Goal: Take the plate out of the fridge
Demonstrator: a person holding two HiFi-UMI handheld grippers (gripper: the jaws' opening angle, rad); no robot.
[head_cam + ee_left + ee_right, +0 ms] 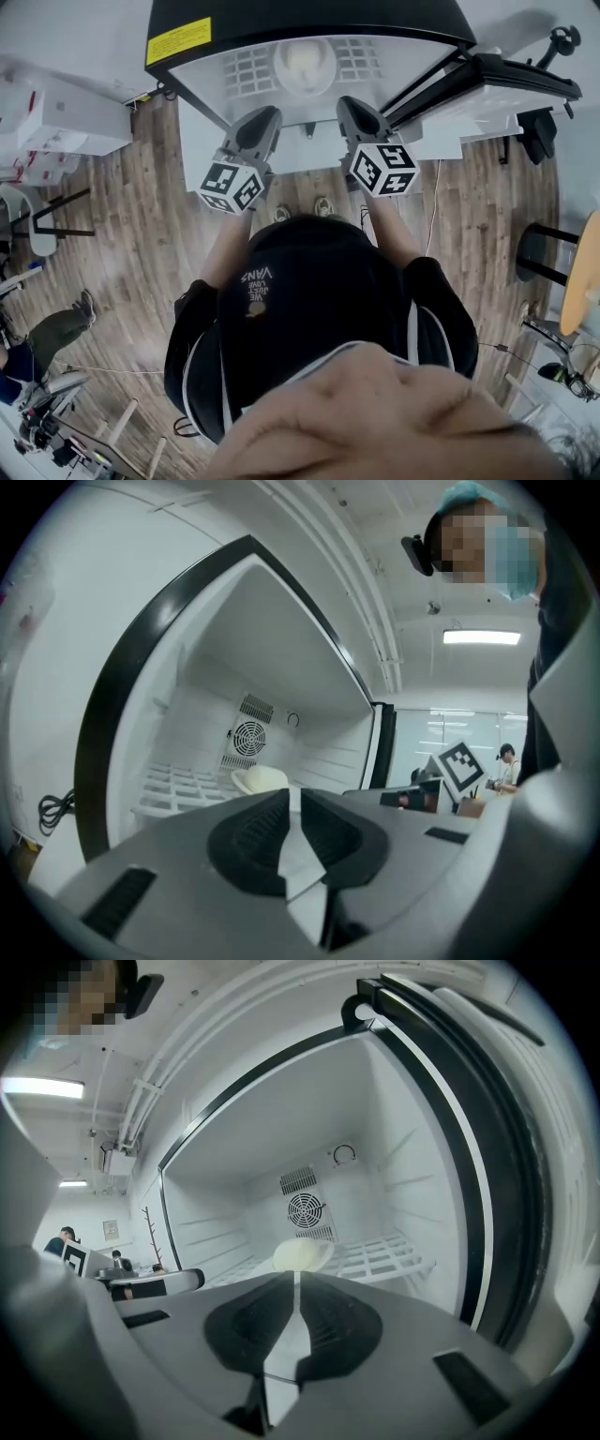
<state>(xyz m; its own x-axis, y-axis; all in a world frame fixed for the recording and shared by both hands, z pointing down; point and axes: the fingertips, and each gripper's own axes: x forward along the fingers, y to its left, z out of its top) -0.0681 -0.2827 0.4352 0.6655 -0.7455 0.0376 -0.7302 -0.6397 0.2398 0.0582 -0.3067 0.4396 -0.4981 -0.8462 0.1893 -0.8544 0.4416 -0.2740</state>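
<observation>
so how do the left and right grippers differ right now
The left gripper aims just right of the plate; the right gripper aims straight at it. The left gripper faces the fridge nearer its left edge, the right gripper nearer its right edge. Both are shut, empty, and short of the plate.

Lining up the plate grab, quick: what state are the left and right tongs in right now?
Left tongs: closed, holding nothing.
Right tongs: closed, holding nothing.

Wood-plank floor [141, 234], lit ceiling panel [481, 637], distant person [507, 754] by desks
</observation>
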